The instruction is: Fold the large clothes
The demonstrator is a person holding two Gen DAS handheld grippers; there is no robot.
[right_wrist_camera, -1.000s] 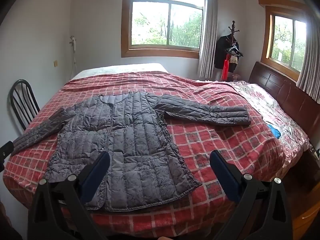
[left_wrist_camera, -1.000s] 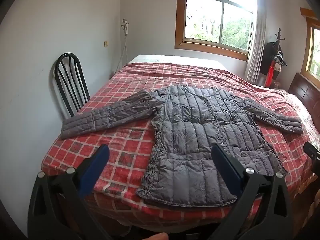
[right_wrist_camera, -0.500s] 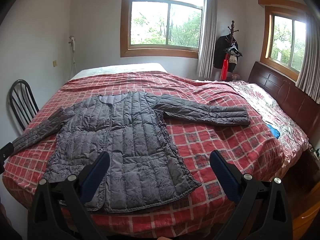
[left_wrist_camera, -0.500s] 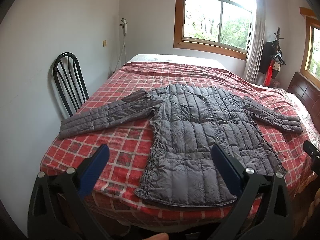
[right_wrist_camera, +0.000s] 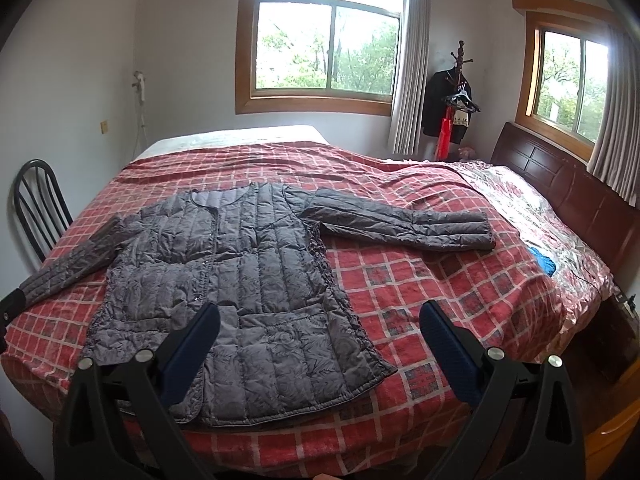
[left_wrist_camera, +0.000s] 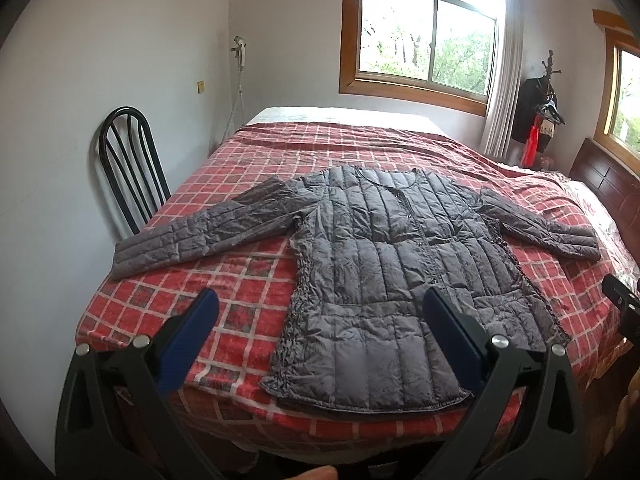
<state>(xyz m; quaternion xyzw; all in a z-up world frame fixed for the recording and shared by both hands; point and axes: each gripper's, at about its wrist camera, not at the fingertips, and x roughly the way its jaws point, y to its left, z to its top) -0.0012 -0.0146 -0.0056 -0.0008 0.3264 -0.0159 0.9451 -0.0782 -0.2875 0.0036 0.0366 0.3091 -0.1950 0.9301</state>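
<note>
A grey quilted jacket (left_wrist_camera: 384, 264) lies flat, front up, on the red checked bedspread (left_wrist_camera: 240, 280), both sleeves spread out to the sides. It also shows in the right wrist view (right_wrist_camera: 248, 280). My left gripper (left_wrist_camera: 320, 304) is open and empty, held above the bed's near edge in front of the jacket's hem and left side. My right gripper (right_wrist_camera: 320, 316) is open and empty, above the hem's right part. Neither touches the jacket.
A black metal chair (left_wrist_camera: 128, 168) stands against the left wall beside the bed. A dark wooden headboard (right_wrist_camera: 568, 192) is at the right. A coat rack (right_wrist_camera: 456, 100) stands in the far corner. A small blue item (right_wrist_camera: 542, 262) lies on the bed's right side.
Both views have risen and drawn back slightly, so the jacket sits a little lower and smaller. The jacket has not moved and both grippers stay open.
</note>
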